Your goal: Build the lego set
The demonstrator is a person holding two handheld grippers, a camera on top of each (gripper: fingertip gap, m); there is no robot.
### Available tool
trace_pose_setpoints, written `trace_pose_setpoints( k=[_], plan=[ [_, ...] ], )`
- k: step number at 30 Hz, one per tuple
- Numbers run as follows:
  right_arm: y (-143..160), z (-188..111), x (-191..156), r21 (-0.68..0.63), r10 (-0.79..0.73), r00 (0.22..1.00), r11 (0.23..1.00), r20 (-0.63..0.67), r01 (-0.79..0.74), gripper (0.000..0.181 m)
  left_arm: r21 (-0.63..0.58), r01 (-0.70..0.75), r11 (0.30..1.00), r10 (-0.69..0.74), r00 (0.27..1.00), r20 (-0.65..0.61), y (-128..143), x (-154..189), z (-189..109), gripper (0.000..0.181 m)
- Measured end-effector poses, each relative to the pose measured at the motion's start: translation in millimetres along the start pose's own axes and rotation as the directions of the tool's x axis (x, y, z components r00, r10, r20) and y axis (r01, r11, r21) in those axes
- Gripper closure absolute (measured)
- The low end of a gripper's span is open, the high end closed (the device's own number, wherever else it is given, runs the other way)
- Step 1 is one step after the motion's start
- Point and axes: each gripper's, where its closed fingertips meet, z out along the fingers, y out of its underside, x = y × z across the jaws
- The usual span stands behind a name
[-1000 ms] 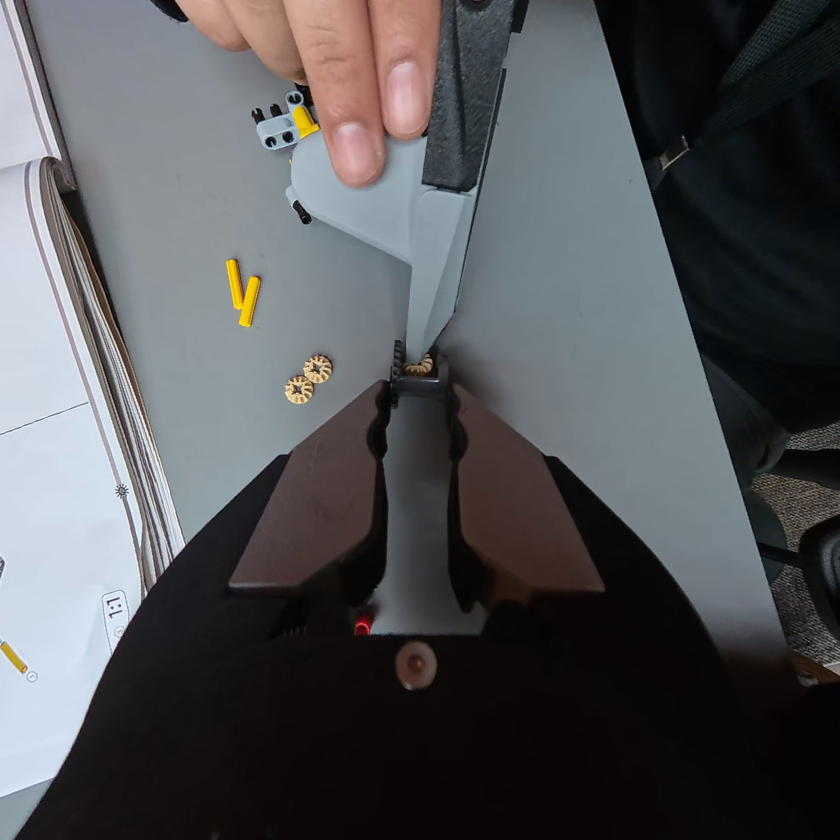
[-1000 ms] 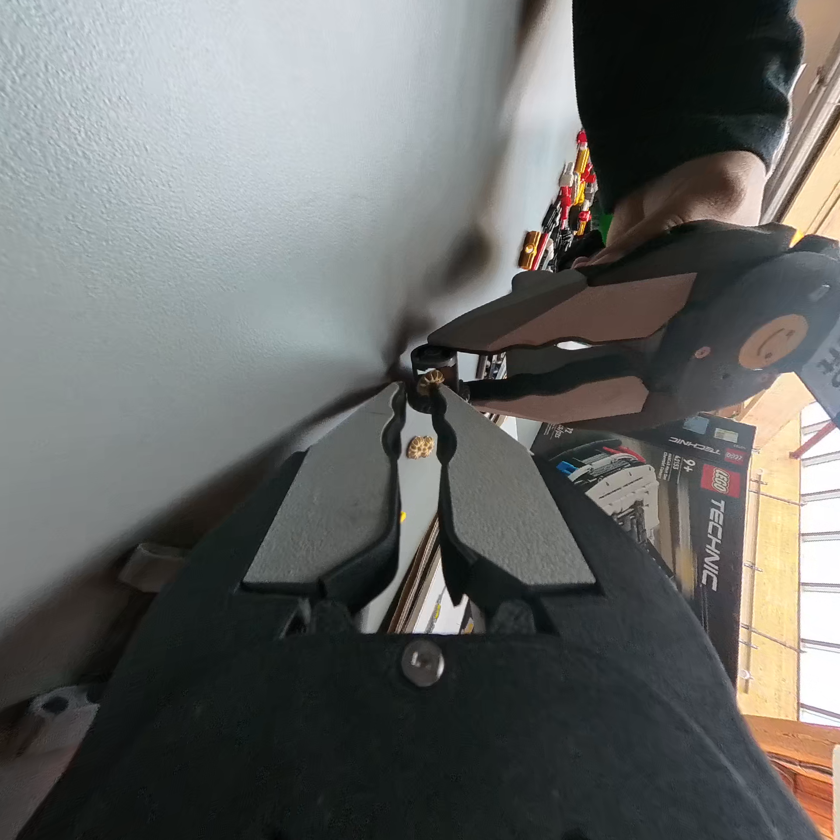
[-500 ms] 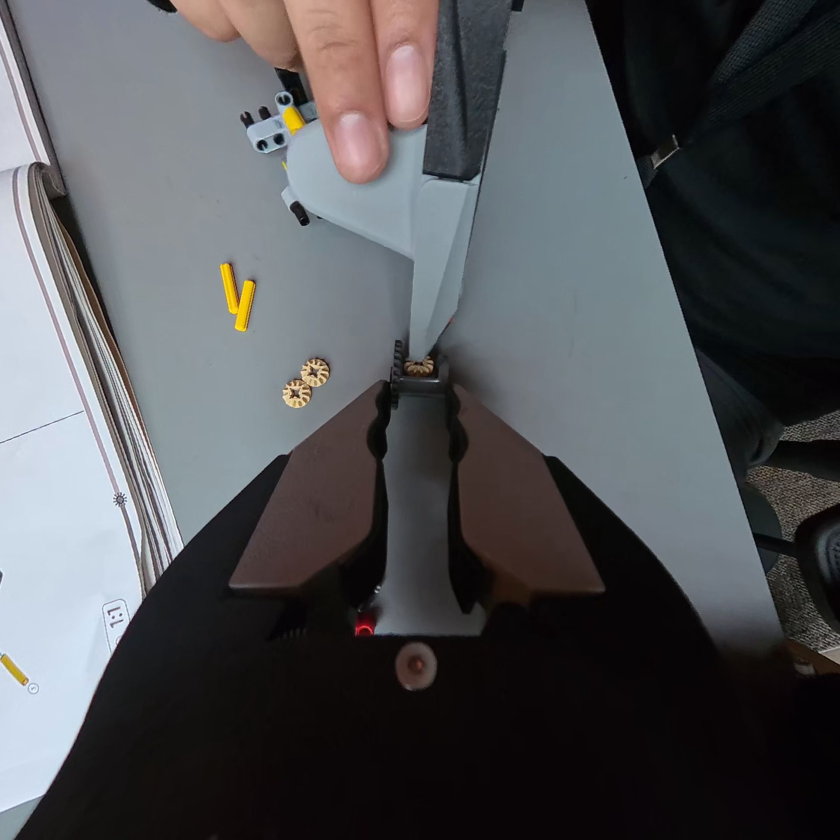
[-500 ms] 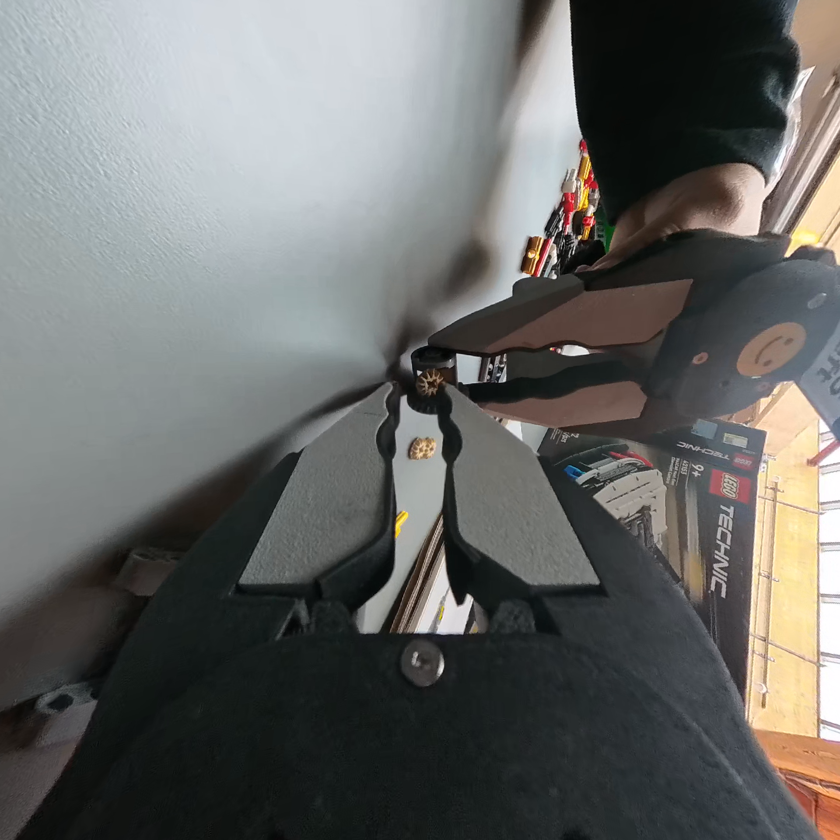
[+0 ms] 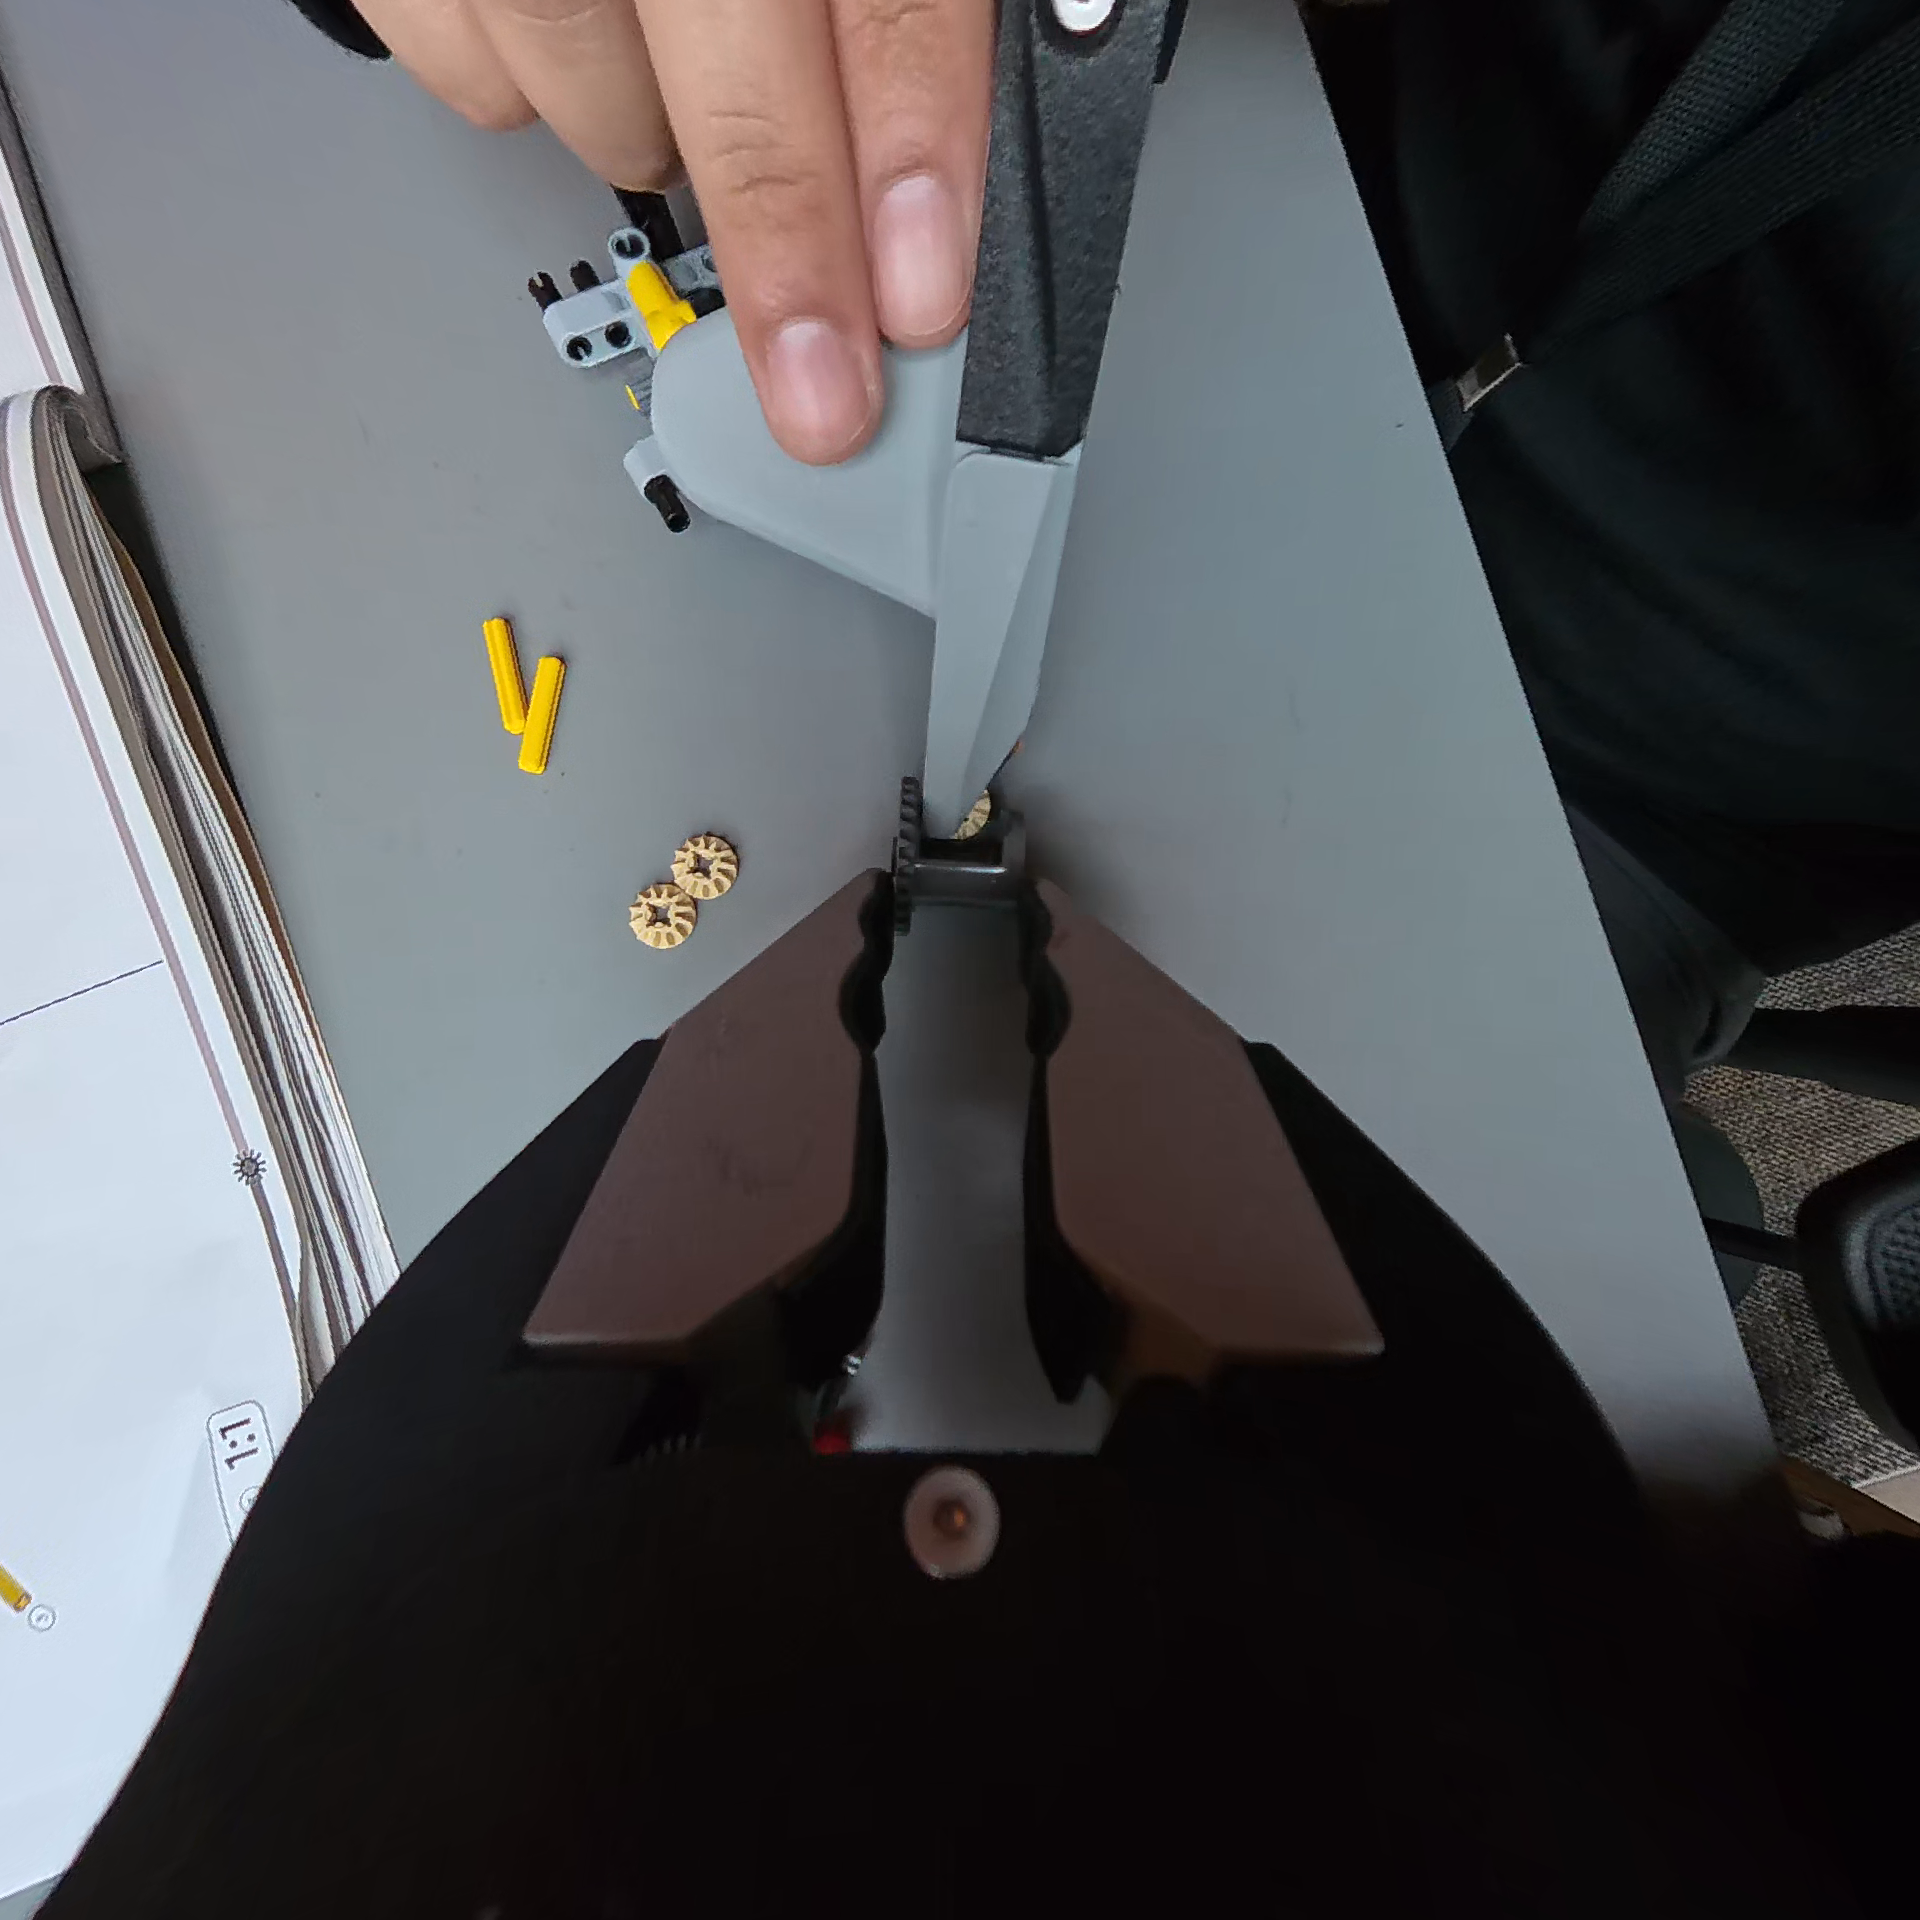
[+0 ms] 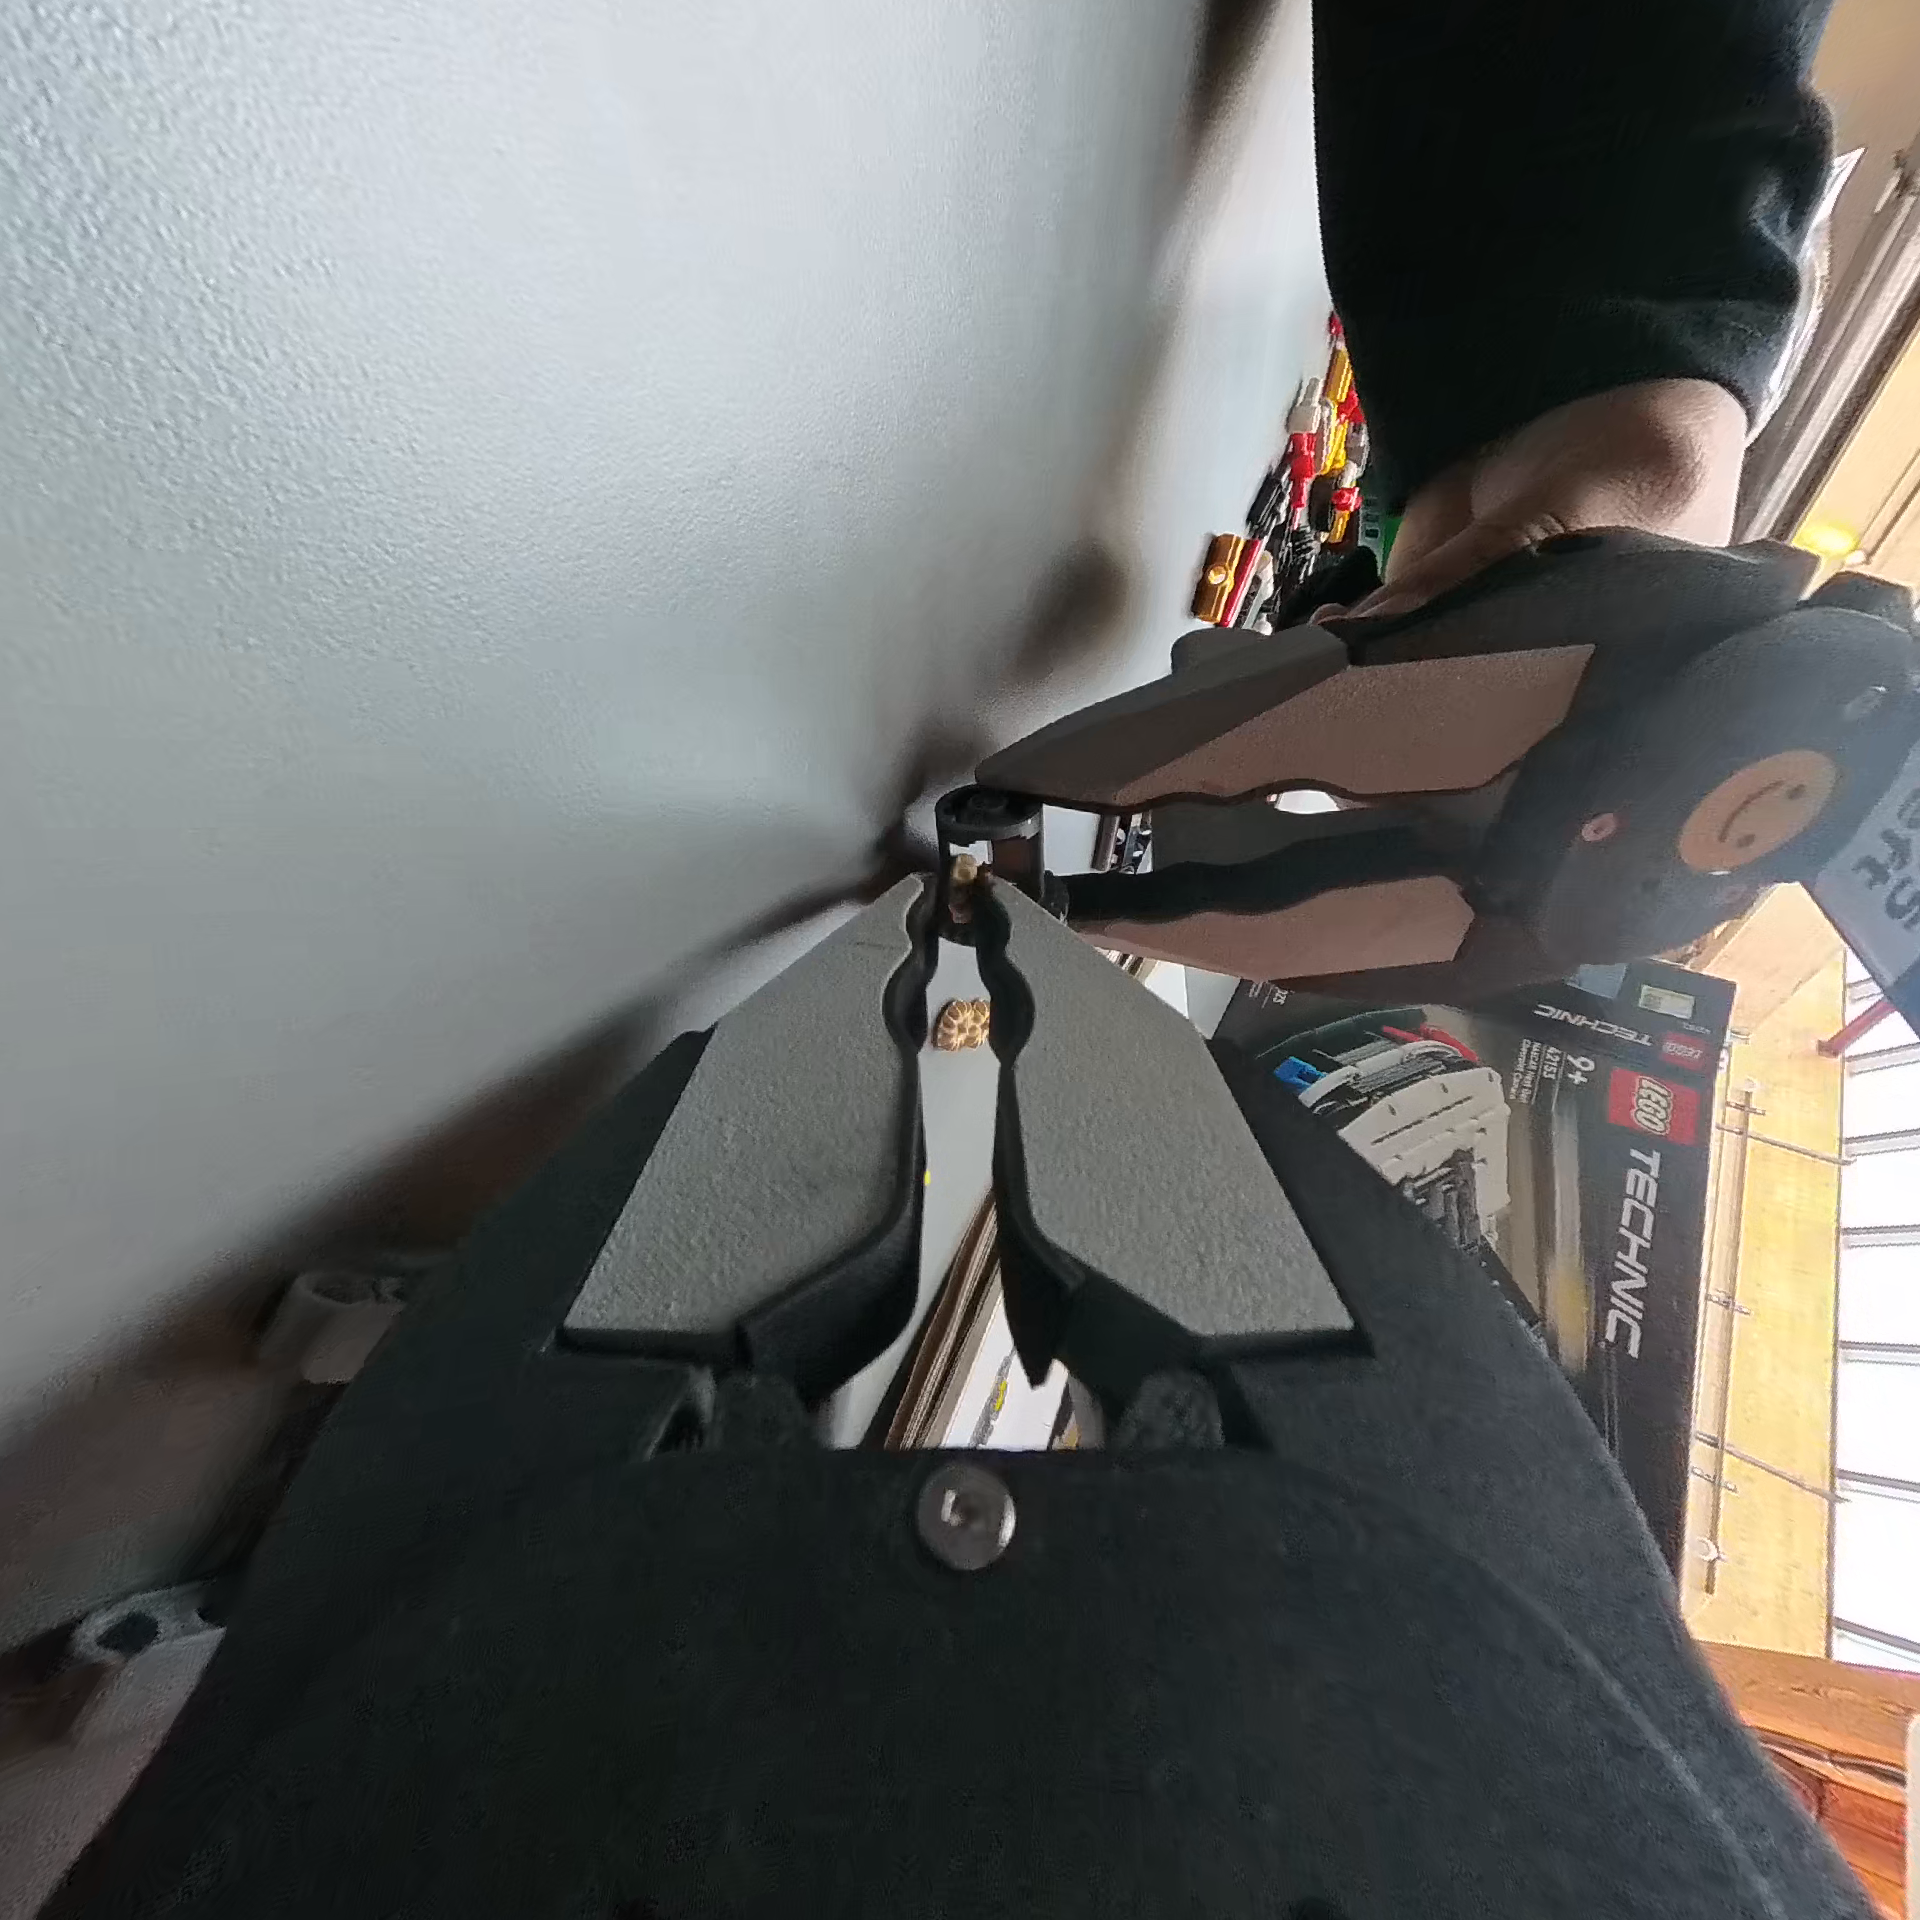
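My left gripper point(image 5: 956, 896) is shut on a dark grey frame piece with a black gear point(image 5: 951, 871) and holds it just above the grey table point(image 5: 1247, 675). My right gripper point(image 5: 971, 795) comes from the far side, shut on a small tan gear point(image 5: 977, 816) that it holds against the frame's open side. In the right wrist view the right gripper point(image 6: 961, 906) pinches the tan gear point(image 6: 964, 883) edge-on under the frame point(image 6: 982, 821), which the left gripper point(image 6: 1023, 836) holds from the right.
Two loose tan gears point(image 5: 686, 891), two yellow axles point(image 5: 525, 691) and a small grey assembly point(image 5: 623, 312) lie on the table to the left. An open instruction booklet point(image 5: 104, 1143) covers the left edge. A Lego box point(image 6: 1558, 1143) and a parts pile point(image 6: 1299, 488) lie beyond. Both grippers' tips are close together, under 4 cm apart.
The tan gear in my right gripper has turned from face-on to edge-on and sits closer into the frame. Both grippers stay shut and have barely shifted.
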Motion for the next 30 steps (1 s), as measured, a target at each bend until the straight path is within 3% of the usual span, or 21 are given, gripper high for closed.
trace_pose_setpoints(
  k=[19, 30],
  plan=[
    [-1.0, -1.4, 0.0, 0.019, 0.017, 1.000, 1.000, -0.009, -0.017, 0.169, -0.002, 0.000, 1.000, 0.000, 1.000, 0.004, 1.3, 1.0, 0.6, 0.160],
    [-3.1, -1.8, 2.3, 0.020, -0.005, 0.999, 1.000, -0.038, 0.006, 0.180, -0.001, 0.004, 1.000, -0.004, 1.000, -0.001, 2.0, 1.2, 1.0, 0.160]
  ],
)
